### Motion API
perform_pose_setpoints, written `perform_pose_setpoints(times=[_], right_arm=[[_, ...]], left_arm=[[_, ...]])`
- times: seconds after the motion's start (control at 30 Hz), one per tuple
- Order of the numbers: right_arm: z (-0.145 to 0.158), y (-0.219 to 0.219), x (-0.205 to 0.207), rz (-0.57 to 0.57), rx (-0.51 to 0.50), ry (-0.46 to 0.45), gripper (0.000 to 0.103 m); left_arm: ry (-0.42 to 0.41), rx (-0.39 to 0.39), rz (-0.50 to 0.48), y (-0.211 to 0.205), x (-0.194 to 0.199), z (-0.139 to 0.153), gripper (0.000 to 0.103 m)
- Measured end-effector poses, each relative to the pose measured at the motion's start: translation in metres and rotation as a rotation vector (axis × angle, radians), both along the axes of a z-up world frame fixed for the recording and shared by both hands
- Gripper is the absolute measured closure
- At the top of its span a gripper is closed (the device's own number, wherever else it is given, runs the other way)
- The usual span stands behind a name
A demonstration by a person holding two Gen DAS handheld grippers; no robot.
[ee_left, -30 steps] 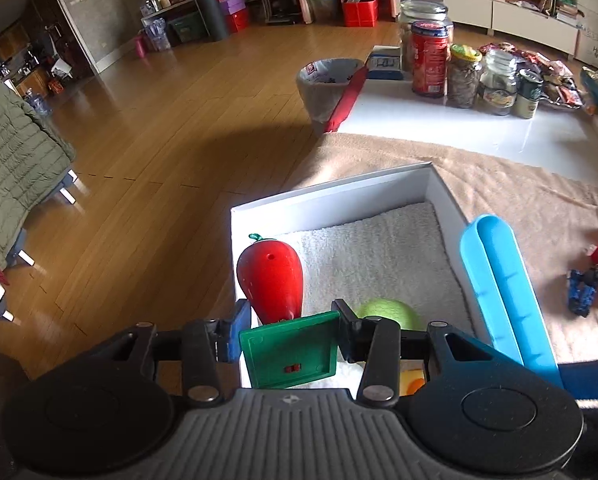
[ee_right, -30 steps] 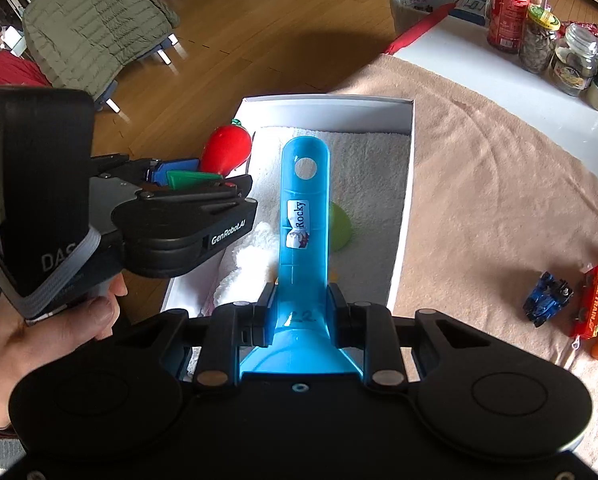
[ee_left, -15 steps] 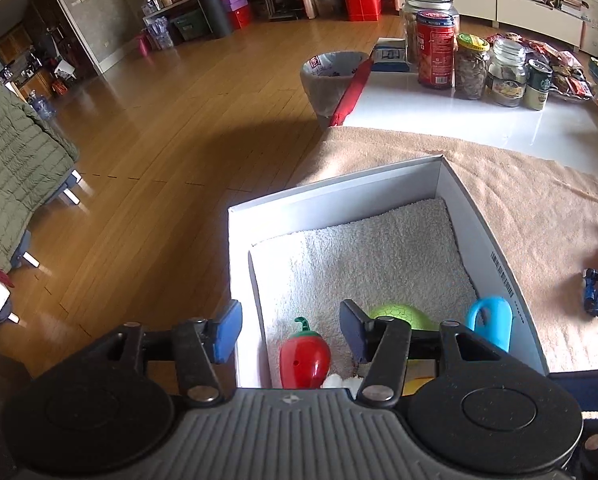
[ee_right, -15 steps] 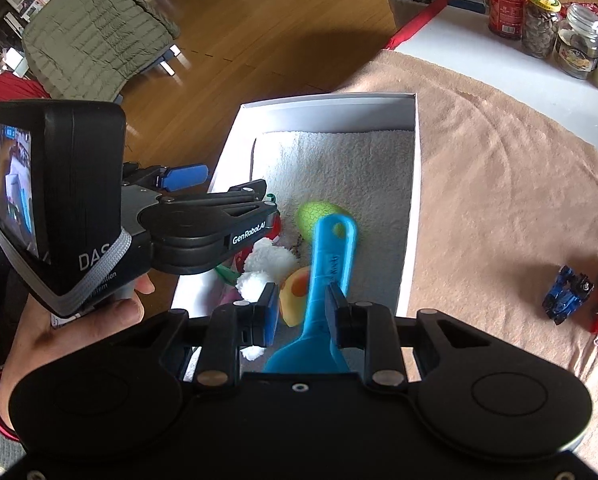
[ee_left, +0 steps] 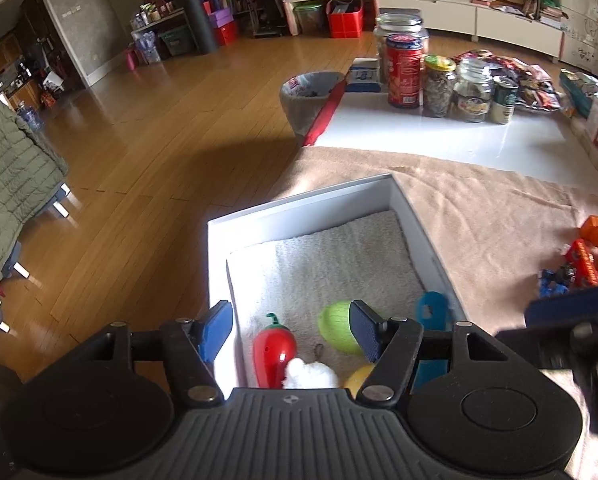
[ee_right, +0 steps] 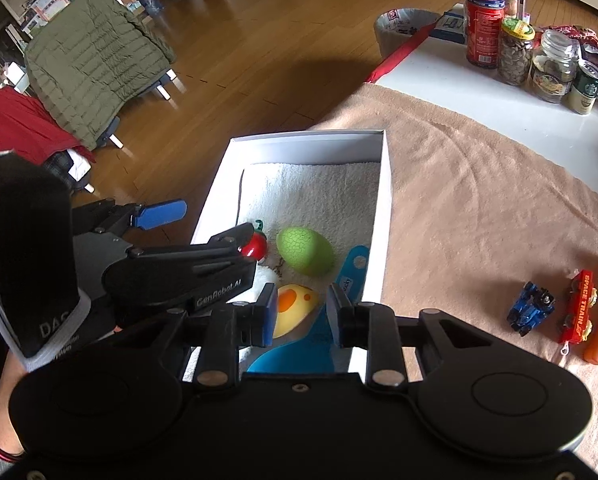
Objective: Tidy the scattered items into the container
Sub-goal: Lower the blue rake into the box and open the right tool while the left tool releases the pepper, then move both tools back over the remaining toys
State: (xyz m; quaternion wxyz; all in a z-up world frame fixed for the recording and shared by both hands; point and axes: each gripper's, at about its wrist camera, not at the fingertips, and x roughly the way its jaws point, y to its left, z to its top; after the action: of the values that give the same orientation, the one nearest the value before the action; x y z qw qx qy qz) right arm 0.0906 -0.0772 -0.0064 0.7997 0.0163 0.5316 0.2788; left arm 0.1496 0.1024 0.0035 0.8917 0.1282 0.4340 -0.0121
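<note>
above the white box (ee_right: pixel 383 216), my left gripper (ee_left: pixel 291 330) had just opened wide with nothing between its pads, and my right gripper (ee_right: pixel 301 309) had just parted narrowly, the blue scoop (ee_right: pixel 349 270), marked "rocky", lying loose below in the box beside a green egg (ee_right: pixel 305 250). done well, the step meant lifting both clear before crossing to the blue toy car (ee_right: pixel 533 309) and the red train (ee_right: pixel 579 312), lettered "space train", on the beige cloth (ee_right: pixel 479 216). "genrobot.ai" showed on my left gripper.

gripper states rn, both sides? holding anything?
Left gripper: open, jaws just widened, nothing between them.
Right gripper: jaws just parted, off the blue scoop, which lies in the white box; holding nothing.
</note>
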Motion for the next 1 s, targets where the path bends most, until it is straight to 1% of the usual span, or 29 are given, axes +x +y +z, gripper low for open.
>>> perform_pose_setpoints(times=[0.03, 0.07, 0.1, 0.13, 0.17, 0.2, 0.27, 0.33, 0.53, 0.67, 0.77, 1.0], right_arm=[[0.002, -0.006, 0.001, -0.01, 0.007, 0.0, 0.071], [0.005, -0.012, 0.001, -0.022, 0.011, -0.002, 0.065], [0.007, -0.019, 0.002, -0.033, 0.011, -0.006, 0.054], [0.009, -0.026, 0.001, -0.046, 0.006, -0.015, 0.049], [0.011, -0.033, 0.0, -0.057, -0.002, -0.029, 0.046], [0.013, -0.04, -0.001, -0.068, -0.011, -0.042, 0.046], [0.017, -0.057, -0.003, -0.094, -0.023, -0.057, 0.046], [0.019, -0.075, -0.006, -0.119, -0.031, -0.064, 0.046], [0.016, -0.136, -0.02, -0.21, -0.102, -0.087, 0.045], [0.008, -0.175, -0.03, -0.269, -0.095, -0.066, 0.045], [0.0, -0.201, -0.039, -0.313, -0.086, -0.059, 0.045], [-0.029, -0.264, -0.058, -0.457, -0.058, -0.008, 0.045]], left_arm=[[-0.003, -0.001, -0.011, -0.005, -0.004, 0.003, 0.035], [-0.009, -0.001, -0.025, -0.01, -0.008, 0.006, 0.034], [-0.015, 0.001, -0.04, -0.017, -0.013, 0.009, 0.034], [-0.02, 0.0, -0.055, -0.023, -0.018, 0.012, 0.033], [-0.025, -0.005, -0.07, -0.029, -0.023, 0.014, 0.03], [-0.028, -0.013, -0.084, -0.036, -0.028, 0.017, 0.026], [-0.033, -0.031, -0.119, -0.052, -0.039, 0.022, 0.023], [-0.032, -0.044, -0.153, -0.069, -0.05, 0.023, 0.022], [-0.012, -0.081, -0.239, -0.115, -0.087, 0.018, 0.02], [0.013, -0.103, -0.275, -0.135, -0.112, 0.009, 0.02], [0.022, -0.094, -0.299, -0.151, -0.128, 0.003, 0.019], [0.088, -0.117, -0.347, -0.189, -0.148, -0.025, 0.018]])
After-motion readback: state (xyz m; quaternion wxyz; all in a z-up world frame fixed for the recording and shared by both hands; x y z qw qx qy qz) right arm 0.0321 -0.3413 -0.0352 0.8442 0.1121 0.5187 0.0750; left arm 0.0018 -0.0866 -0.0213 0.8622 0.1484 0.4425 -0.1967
